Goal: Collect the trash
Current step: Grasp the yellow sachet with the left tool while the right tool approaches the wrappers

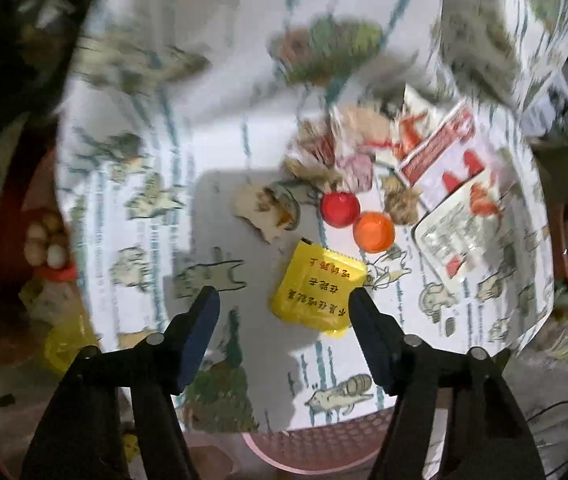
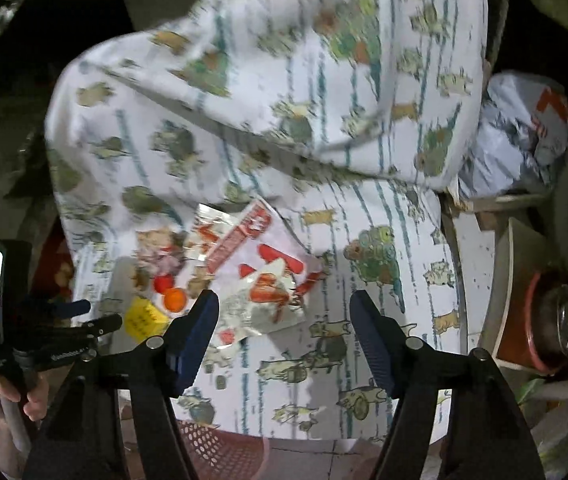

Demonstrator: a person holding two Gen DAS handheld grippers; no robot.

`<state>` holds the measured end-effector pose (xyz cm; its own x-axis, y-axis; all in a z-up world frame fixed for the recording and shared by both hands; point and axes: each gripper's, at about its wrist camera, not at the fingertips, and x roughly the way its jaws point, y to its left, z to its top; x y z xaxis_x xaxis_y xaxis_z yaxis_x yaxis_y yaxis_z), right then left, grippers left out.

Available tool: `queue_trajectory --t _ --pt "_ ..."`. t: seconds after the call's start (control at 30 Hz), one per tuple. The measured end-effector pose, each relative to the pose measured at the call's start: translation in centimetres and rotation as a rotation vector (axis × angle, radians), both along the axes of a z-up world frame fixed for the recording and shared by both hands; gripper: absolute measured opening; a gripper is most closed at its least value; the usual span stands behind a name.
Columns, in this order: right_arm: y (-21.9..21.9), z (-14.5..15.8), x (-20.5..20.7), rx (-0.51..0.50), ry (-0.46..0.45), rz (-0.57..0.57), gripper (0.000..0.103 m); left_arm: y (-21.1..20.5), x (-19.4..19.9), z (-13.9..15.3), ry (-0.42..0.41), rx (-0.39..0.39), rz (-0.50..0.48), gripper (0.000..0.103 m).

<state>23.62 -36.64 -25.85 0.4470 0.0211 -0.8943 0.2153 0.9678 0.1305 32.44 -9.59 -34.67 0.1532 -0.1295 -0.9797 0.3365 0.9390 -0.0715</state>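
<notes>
Trash lies on a cloth-covered table (image 1: 224,140). A yellow sachet (image 1: 318,286) lies just ahead of my open left gripper (image 1: 284,300), partly between the fingertips. Beyond it lie a red cap (image 1: 340,209), an orange cap (image 1: 374,231), crumpled wrappers (image 1: 336,148), a torn scrap (image 1: 266,210) and a large red-and-white snack bag (image 1: 450,184). My right gripper (image 2: 284,304) is open and empty above the cloth, with the snack bag (image 2: 262,276) just ahead and left. The sachet (image 2: 144,318), the caps (image 2: 174,299) and the left gripper (image 2: 72,316) show at its left.
A pink perforated basket (image 1: 324,444) sits under the table's near edge, and shows in the right wrist view (image 2: 220,452) too. Eggs (image 1: 46,242) lie at the left. Crumpled plastic bags (image 2: 516,140), a board and a jar (image 2: 564,328) stand to the right of the table.
</notes>
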Motion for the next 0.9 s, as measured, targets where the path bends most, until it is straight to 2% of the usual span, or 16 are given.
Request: queue_trajectory --t 0.2,0.27,0.37,0.4,0.43,0.47,0.57,0.63,0.77,0.8,0.9 --pt "-2.1 -2.6 1.2 0.101 0.07 -0.052 0.071 -2.1 0.6 -3.7 0.085 0.016 -0.018 0.067" --pt "-2.5 -3.4 1.4 0.124 0.096 -0.073 0.071 -2.5 0.4 -4.1 0.075 0.013 -0.011 0.07" --pt "-3.3 -4.6 1.7 0.158 0.134 -0.109 0.071 -3.5 -0.3 -4.5 0.087 0.033 -0.039 0.066" --pt "-3.3 -4.9 1.8 0.151 0.148 -0.119 0.071 -4.0 -0.8 -4.6 0.079 0.063 -0.06 0.064" --pt "-3.3 -5.1 1.9 0.142 0.16 -0.123 0.071 -4.6 -1.3 -4.8 0.055 0.108 -0.078 0.056" --pt "-3.3 -5.3 2.0 0.135 0.166 -0.124 0.071 -4.9 -1.6 -4.8 0.046 0.107 -0.086 0.044" --pt "-3.0 -5.8 2.2 0.139 0.176 -0.133 0.071 -4.6 -1.9 -4.2 0.067 0.079 -0.042 0.018" --pt "-2.8 -6.3 2.4 0.172 0.187 -0.134 0.071 -3.5 -1.9 -3.4 0.078 0.049 -0.019 0.014" --pt "-2.6 -7.6 2.4 0.278 0.22 -0.15 0.071 -2.2 -2.9 -1.2 0.002 0.027 -0.028 0.012" --pt "-2.5 -8.1 2.5 0.273 0.243 -0.152 0.071 -1.6 -3.0 -0.1 -0.014 0.007 -0.029 0.012" --pt "-2.0 -8.6 2.8 0.258 0.24 -0.159 0.071 -0.3 -3.5 2.6 -0.069 -0.047 -0.012 0.012"
